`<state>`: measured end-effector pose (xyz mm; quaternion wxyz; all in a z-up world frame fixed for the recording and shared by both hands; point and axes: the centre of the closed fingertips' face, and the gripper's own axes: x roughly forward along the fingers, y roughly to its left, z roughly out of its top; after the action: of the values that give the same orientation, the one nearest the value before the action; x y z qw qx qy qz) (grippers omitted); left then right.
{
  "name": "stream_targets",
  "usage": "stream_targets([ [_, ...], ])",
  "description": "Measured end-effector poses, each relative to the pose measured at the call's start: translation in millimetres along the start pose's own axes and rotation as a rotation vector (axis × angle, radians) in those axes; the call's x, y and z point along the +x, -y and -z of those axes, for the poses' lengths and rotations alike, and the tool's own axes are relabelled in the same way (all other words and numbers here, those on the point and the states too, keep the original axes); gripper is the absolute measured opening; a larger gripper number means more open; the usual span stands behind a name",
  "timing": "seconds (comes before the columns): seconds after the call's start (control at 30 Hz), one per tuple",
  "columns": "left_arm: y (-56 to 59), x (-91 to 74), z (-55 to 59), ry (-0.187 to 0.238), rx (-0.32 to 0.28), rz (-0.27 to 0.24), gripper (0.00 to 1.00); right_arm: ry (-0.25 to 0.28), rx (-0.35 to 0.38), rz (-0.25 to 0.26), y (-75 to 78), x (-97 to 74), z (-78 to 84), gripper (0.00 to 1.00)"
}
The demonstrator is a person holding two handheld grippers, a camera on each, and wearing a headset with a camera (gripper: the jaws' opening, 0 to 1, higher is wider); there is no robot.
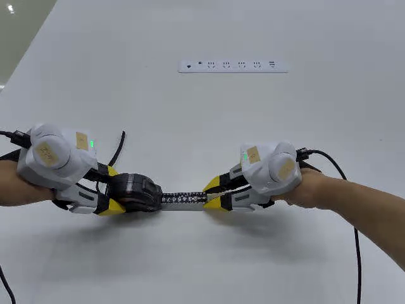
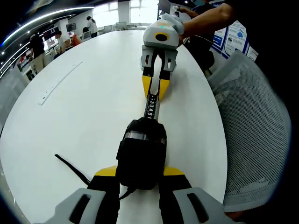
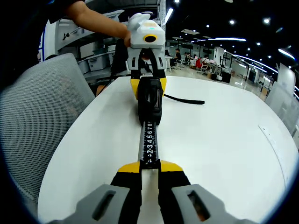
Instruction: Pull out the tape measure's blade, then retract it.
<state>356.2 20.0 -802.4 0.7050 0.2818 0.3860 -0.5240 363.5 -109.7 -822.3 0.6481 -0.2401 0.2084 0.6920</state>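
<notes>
- Blade [image 3: 149, 142] of the tape measure [image 3: 150, 100], right gripper view: white digits on black, reading 2 3 4 5 6 7 8 along its length, with fine graduation marks beside them.
- Same blade, left gripper view: digits 2 3 4 5 legible.
- Head view: blade digits too small to read.
- Blue wall posters [image 2: 236, 35]: print illegible.

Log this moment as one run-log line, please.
left claw: shut on tape measure case | right claw: shut on blade tip | blade: partly out, over table
</notes>
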Motion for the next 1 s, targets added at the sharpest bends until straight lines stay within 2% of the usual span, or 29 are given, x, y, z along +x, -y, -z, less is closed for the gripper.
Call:
stream_targets([
  [1.0,0.2,0.4,-0.7,-0.005,-0.002,0.006,0.29,-0.039,0.047,0.015,-1.2,-47.8,41.6,0.09],
])
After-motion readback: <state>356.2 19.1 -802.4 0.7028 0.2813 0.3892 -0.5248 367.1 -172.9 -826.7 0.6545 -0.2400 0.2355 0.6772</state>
